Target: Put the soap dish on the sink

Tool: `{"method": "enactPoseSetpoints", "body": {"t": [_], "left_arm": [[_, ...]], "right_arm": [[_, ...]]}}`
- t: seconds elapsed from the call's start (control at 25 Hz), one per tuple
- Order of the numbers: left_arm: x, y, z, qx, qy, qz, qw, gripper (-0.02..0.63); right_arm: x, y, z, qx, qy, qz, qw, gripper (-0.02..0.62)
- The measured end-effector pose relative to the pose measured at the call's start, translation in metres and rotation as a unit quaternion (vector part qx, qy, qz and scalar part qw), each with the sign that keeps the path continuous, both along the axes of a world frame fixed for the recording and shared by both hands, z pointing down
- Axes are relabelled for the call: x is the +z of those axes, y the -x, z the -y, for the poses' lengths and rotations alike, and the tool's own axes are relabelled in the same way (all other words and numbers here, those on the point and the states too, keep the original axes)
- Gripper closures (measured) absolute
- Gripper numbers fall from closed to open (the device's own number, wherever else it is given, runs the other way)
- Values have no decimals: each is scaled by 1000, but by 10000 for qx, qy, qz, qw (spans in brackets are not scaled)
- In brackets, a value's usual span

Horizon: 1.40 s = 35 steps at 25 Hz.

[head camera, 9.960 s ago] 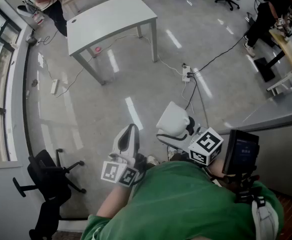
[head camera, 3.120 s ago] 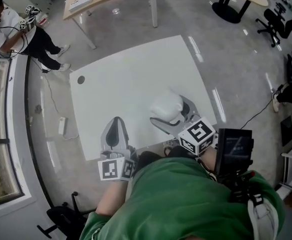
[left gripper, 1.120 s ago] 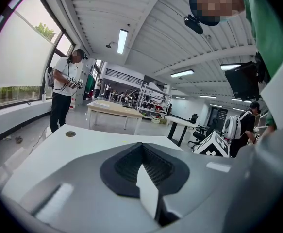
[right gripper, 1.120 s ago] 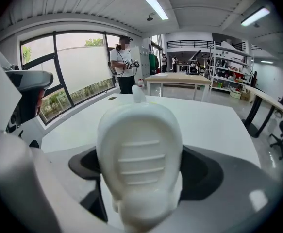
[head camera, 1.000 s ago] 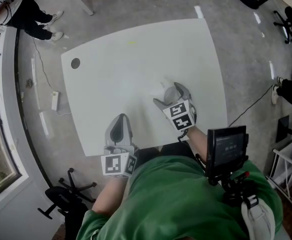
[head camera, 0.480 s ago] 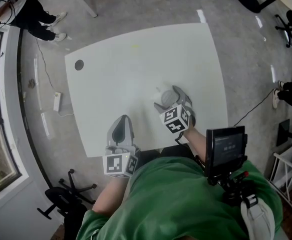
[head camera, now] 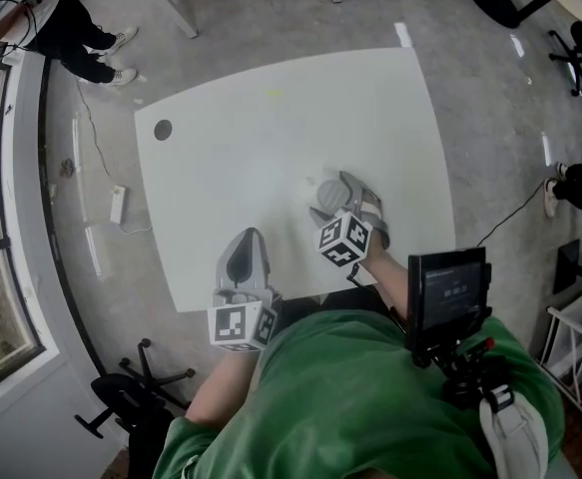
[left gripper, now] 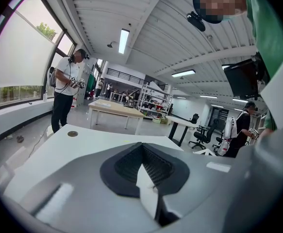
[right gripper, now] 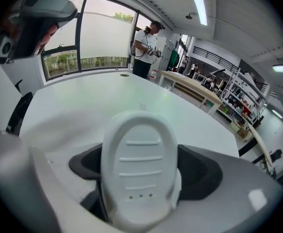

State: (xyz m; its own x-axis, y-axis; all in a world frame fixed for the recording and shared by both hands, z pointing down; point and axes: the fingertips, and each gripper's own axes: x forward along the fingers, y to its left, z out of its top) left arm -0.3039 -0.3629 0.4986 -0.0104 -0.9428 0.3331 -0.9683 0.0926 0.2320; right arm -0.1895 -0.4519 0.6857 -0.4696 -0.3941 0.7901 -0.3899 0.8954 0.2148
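The white oval soap dish (right gripper: 140, 166), ridged with small holes, sits between the dark pads of my right gripper (right gripper: 140, 178), which is shut on it. In the head view the soap dish (head camera: 319, 190) shows as a pale shape at the tip of the right gripper (head camera: 330, 194), low over the white table (head camera: 271, 138) near its front edge; whether it touches the top I cannot tell. My left gripper (head camera: 243, 239) hangs over the table's front edge, shut and holding nothing; its jaws (left gripper: 142, 152) meet tip to tip. No sink is in view.
A dark round grommet (head camera: 163, 129) marks the table's far left corner. Another person (head camera: 41, 8) stands on the floor beyond it, near the window. A black office chair (head camera: 121, 407) is at my lower left, and a power strip (head camera: 117, 205) lies on the floor.
The person has walked up to the white table. Over the last second the right gripper, still holding the soap dish, tilted and drew back slightly. The left gripper barely moved.
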Motion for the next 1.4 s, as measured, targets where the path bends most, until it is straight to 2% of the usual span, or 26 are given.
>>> {"method": "enactPoseSetpoints", "body": {"t": [0.4, 0.56, 0.8, 0.92, 1.08, 1.24, 1.4], "left_arm": [[-1, 0, -1, -49, 19, -17, 10000, 600], [0, 4, -2, -75, -38, 50, 10000, 600], [-7, 0, -6, -47, -119, 74, 9999, 600], [2, 6, 2, -1, -182, 68, 9998, 600], [-15, 2, -20, 168, -430, 108, 9989, 600], [-33, -10, -27, 569, -778, 230, 9951, 600], [-43, -35, -35, 1025, -934, 195, 9901, 600]], "right_arm": [[10, 2, 3, -192, -93, -124, 9997, 140], [10, 4, 2, -353, -287, -160, 9988, 138], [-15, -2, -9, -488, -431, 92, 9978, 137], [-28, -1, -3, -357, -388, 453, 9976, 137], [-84, -15, -28, 62, -334, 1185, 9924, 137], [-139, -30, -49, 500, -254, 2006, 9781, 137], [-179, -55, -74, 1018, -41, 2570, 9610, 138]]}}
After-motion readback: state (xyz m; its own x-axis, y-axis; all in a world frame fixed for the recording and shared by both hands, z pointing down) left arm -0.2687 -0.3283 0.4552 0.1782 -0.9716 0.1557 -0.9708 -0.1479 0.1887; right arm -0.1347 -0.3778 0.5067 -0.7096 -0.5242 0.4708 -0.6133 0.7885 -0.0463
